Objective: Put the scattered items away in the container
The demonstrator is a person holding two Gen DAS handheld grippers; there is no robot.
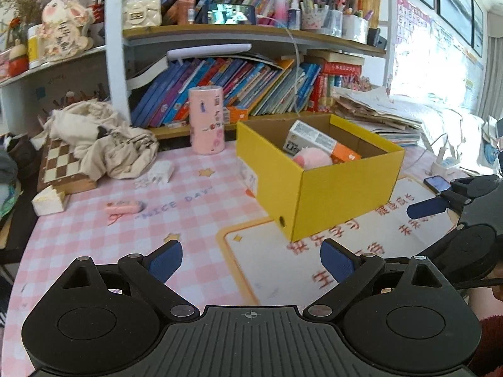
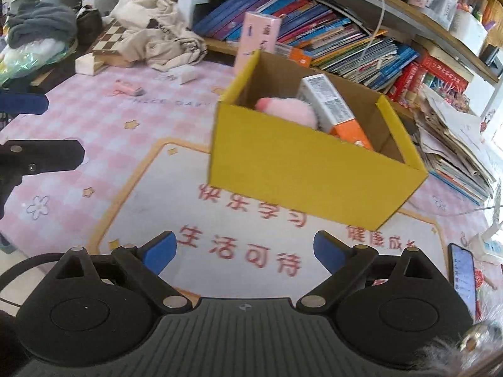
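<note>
Box sits on mat w/ plush & carton inside. Canister stands behind box's left corner; eraser-like item lies on mat, well left of box. Phone lies right of box, nr mat edge.

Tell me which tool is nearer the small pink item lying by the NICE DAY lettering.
Left. The left tool, open, faces the small pink item across bare mat; the right tool, open, sits farther off, in front of the yellow box.

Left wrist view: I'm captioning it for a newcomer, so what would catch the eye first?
The bright yellow box in the middle of the pink checked mat, with a pink plush toy and a white-and-orange carton inside. Next, the tall pink cylinder standing behind it, and the open left claw empty in the foreground.
</note>
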